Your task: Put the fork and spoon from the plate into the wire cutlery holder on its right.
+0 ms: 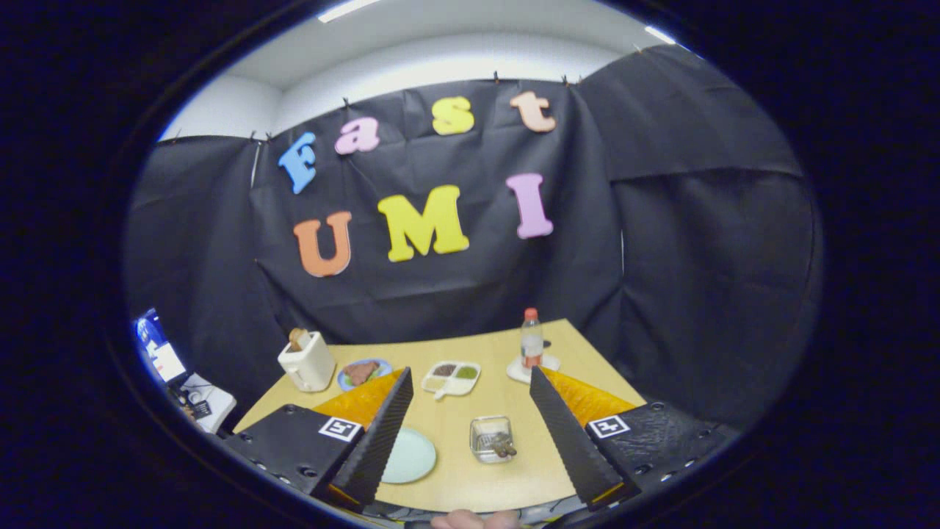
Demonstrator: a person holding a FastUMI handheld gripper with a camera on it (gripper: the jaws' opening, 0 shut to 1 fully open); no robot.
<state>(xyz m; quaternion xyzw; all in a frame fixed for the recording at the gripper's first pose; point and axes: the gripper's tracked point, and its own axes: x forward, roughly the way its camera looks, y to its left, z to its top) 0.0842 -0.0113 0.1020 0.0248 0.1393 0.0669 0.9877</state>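
**A:** Where do the fingers stand?

**B:** The gripper (470, 433) hangs high above the pale wooden worktop (507, 411); its two black fingers (382, 433) are spread wide apart and hold nothing.

**A:** And the cutlery?

**B:** The pale green plate (411, 455) lies beside the left finger, partly hidden by it, with no cutlery seen on the part that shows; the wire cutlery holder (490, 438) sits just to its right, between the fingers, with dark handles (503, 444) inside; fork or spoon, I cannot tell.

**A:** What lies beyond?

**B:** A white toaster (308, 361) with bread in it; a blue plate of food (363, 372); a white divided dish (453, 377); a bottle with a red cap (532, 339) on a white coaster; a fingertip (470, 520) shows below the worktop's near edge.
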